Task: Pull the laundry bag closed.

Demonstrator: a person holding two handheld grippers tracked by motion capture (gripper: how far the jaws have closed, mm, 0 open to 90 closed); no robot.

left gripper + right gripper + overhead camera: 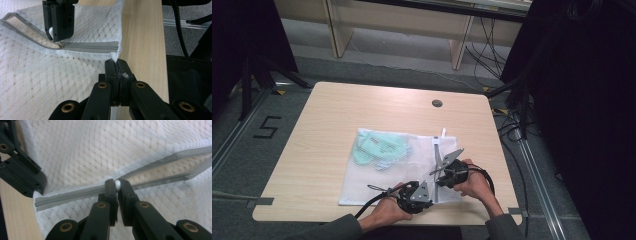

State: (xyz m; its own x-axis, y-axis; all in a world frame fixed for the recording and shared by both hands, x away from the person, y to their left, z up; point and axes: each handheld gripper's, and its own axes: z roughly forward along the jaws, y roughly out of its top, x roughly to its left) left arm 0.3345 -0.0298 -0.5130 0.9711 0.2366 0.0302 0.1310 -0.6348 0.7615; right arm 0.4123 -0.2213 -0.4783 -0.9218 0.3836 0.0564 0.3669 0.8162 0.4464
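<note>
A white mesh laundry bag is laid flat on the wooden table, toward the person's side, with pale green garments seen through the mesh at its far left. The bag's corner beside the closed end of the grey zipper is pinched between the jaws of the left gripper, which are pressed together on the fabric; the cloth is apparently anchored there so that the zipper tape is kept taut. The small white zipper pull is clamped between the nearly shut jaws of the right gripper, at the point where the zipper's two open halves meet. Judging from this arrangement, the slider is meant to be drawn along the track while the end is held, though whether opening or closing is intended cannot be told. Beyond the slider the zipper is spread apart, and the table is seen through the gap.
</note>
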